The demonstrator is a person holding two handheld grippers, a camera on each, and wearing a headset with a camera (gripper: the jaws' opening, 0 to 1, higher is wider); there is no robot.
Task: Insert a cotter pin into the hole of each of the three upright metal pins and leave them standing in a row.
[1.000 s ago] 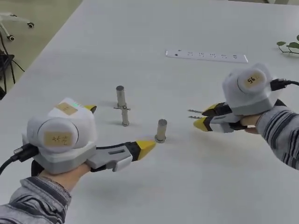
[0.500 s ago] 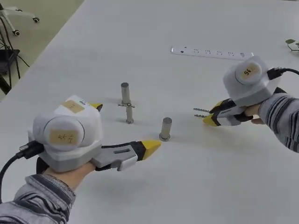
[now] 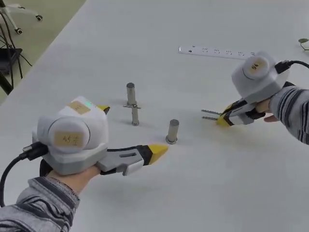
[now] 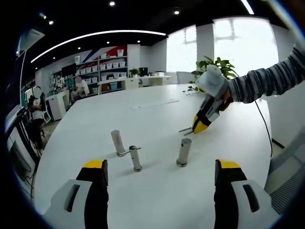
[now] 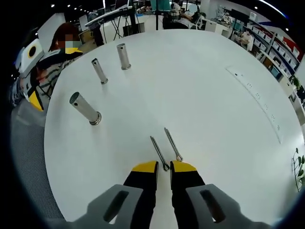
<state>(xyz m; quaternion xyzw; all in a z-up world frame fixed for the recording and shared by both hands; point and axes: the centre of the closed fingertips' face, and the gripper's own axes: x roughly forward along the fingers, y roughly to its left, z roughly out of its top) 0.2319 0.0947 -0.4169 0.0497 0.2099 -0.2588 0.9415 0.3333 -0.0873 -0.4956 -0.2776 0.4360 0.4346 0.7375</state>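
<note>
Three upright metal pins stand in a loose row on the white table (image 3: 193, 183): far pin (image 3: 131, 93), middle pin (image 3: 135, 116) with a thin cross-piece near its top, and near pin (image 3: 173, 130). My left gripper (image 3: 130, 129) is open wide just short of them, its jaws framing the near pin (image 4: 183, 151) and middle pin (image 4: 136, 160). To the right, my right gripper (image 3: 224, 120) rests low on the table, shut on one cotter pin (image 5: 159, 152). A second cotter pin (image 5: 172, 143) lies alongside, against a fingertip. The cotter pins (image 3: 210, 115) point toward the near pin (image 5: 85, 108).
A white power strip (image 3: 217, 50) lies at the back of the table. A plant (image 3: 304, 42) sits at the far right edge. The table's left edge runs beside an office chair (image 3: 19, 19) on the floor. Bare tabletop spreads in front of the pins.
The right gripper's jaws, apart a second ago, have come together on the cotter pin. The left gripper has hardly moved. The head camera has shifted a little.
</note>
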